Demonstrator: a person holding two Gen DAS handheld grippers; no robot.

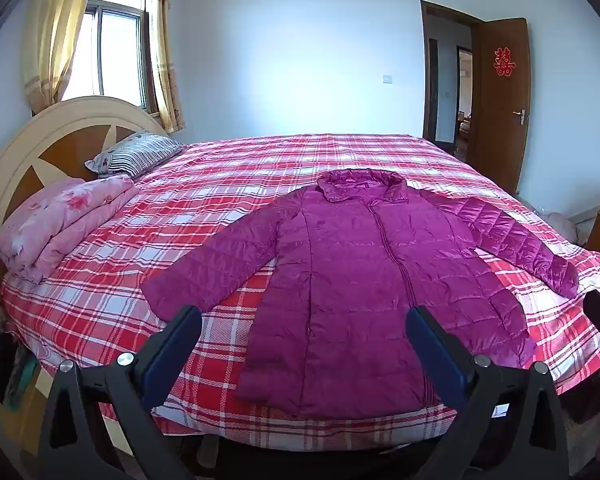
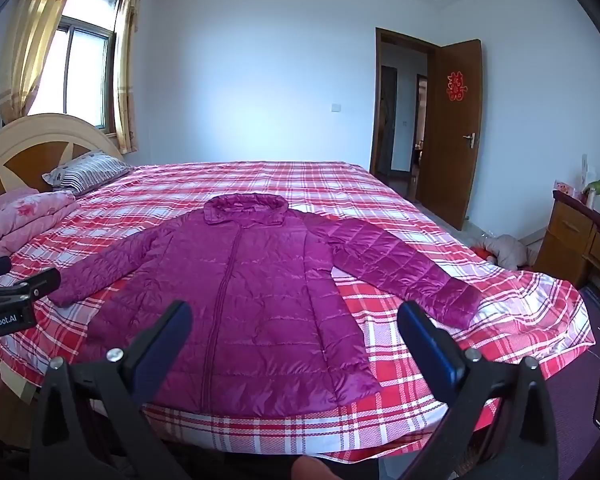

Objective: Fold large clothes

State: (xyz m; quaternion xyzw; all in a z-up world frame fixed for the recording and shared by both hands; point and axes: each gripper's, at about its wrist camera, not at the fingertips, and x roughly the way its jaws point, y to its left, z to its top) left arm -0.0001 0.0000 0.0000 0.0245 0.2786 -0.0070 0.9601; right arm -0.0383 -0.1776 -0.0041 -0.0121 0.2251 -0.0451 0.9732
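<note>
A magenta quilted jacket [image 1: 360, 276] lies flat and face up on the red plaid bed [image 1: 112, 304], zipper closed, hood at the far end, both sleeves spread out. It also shows in the right wrist view [image 2: 256, 300]. My left gripper [image 1: 304, 320] is open and empty, above the jacket's near hem, apart from it. My right gripper [image 2: 294, 314] is open and empty, above the near hem on the jacket's right side. The left gripper's body shows at the left edge of the right wrist view [image 2: 16, 292].
A folded pink quilt [image 1: 60, 224] and a striped pillow [image 1: 136, 154] lie by the headboard [image 1: 52, 128] at left. A wooden dresser [image 2: 584, 236] stands at right. An open door [image 2: 448, 128] is at the back right. Clothes lie on the floor [image 2: 504, 250].
</note>
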